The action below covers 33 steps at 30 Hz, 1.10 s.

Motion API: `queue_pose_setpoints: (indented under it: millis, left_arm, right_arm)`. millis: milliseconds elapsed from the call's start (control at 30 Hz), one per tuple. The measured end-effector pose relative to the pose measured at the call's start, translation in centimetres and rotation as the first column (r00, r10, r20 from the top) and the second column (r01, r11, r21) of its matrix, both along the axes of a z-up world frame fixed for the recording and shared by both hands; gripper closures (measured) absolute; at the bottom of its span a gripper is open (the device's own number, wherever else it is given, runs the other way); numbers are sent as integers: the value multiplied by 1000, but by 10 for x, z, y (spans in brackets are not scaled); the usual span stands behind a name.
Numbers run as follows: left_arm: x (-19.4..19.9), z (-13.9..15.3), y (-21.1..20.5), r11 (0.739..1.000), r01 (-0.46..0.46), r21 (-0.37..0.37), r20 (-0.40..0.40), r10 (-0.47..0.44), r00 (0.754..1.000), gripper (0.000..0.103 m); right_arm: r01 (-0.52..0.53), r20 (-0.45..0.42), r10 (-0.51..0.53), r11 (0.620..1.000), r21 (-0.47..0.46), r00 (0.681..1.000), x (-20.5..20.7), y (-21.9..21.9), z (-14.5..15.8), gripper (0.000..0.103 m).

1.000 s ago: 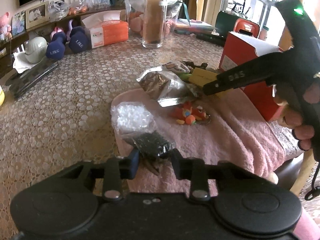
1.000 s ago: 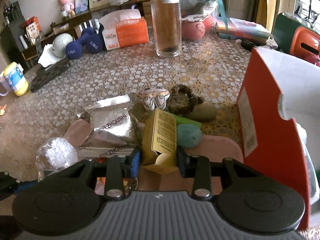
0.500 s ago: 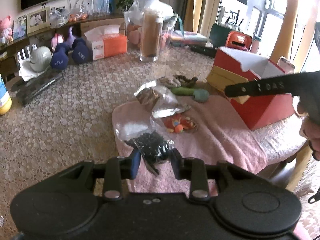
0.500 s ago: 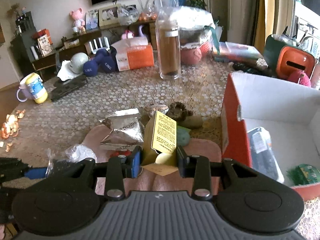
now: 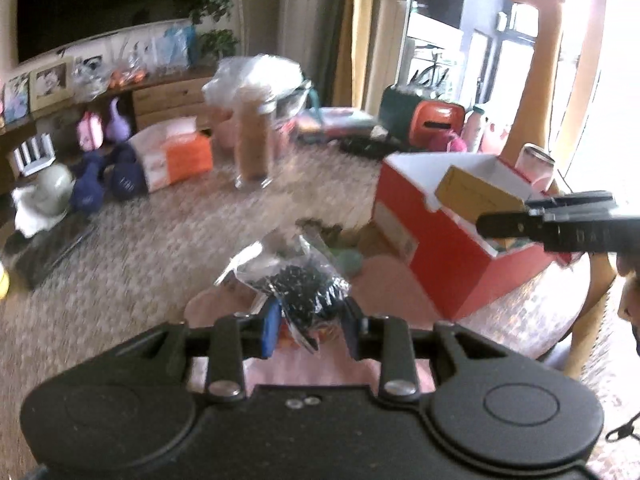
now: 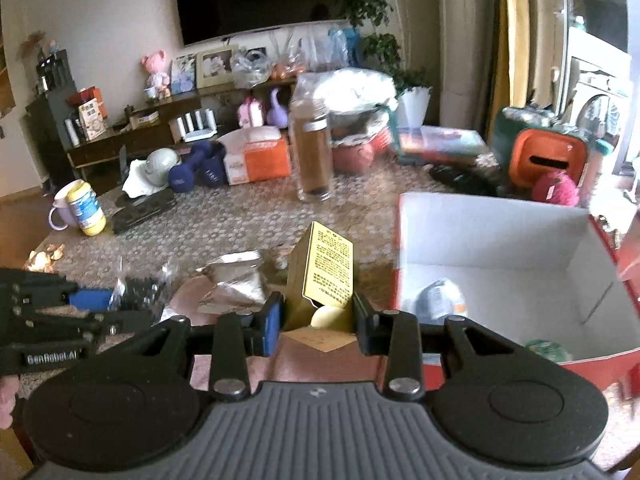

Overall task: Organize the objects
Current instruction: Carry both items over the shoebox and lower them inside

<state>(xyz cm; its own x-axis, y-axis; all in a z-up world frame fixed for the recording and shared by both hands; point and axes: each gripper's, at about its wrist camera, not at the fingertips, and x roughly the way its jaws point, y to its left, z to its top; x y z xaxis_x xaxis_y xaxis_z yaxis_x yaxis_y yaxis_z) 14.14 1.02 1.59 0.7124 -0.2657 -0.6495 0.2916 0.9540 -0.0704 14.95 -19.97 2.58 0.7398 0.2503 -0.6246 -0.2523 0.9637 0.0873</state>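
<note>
Clutter covers the patterned surface (image 6: 224,224) in front of me. My right hand-held gripper (image 6: 316,320) is clamped on a small yellow box (image 6: 326,276), which stands tilted between the pads at the lower middle of the right wrist view, raised clear of the surface and just left of the red box (image 6: 500,240). That red box, white inside and open at the top, fills the right of the frame and has a few small packets lying on its floor. My left hand-held gripper (image 5: 308,322) is closed on a clear plastic bag of black bits (image 5: 298,280), seen at the centre of the left wrist view, lifted above the pink towel (image 5: 384,280). In that same view the right hand-held gripper reaches in from the right edge, carrying the yellow box over the open top of the red box. A silver foil pouch (image 6: 236,280) lies on the towel, left of the yellow box in the right wrist view. Farther back, near the middle of the frame, stands a tall glass jar (image 6: 312,156) with brown contents, an orange tissue box (image 6: 260,160) to its left, then dark blue dumbbells (image 6: 196,170).
</note>
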Motion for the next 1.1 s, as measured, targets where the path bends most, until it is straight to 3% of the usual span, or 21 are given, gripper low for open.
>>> queue_pose_setpoints:
  millis: [500,767,867,1100]
  left_arm:
    - [70,22,-107,990,134,-44,-92,-138,986,72]
    - [101,22,-169,979,204,3,-108,-203,973,72]
    - [114,15,-196,972,228,57,-126,-219,967,72]
    - [140,-10,-240,958,276,80,-209,-255,944,72]
  right_arm:
    - [155,11,-155,984,-84,988,3,-101,6,67]
    - [219,-18,-222,968,-122,975,22,-146,-9,67]
    - [233,-34,-240,962,-141,970,32,-157,-15,67]
    - [232,-105,-252,958,-171,962,68,-174,-35,67]
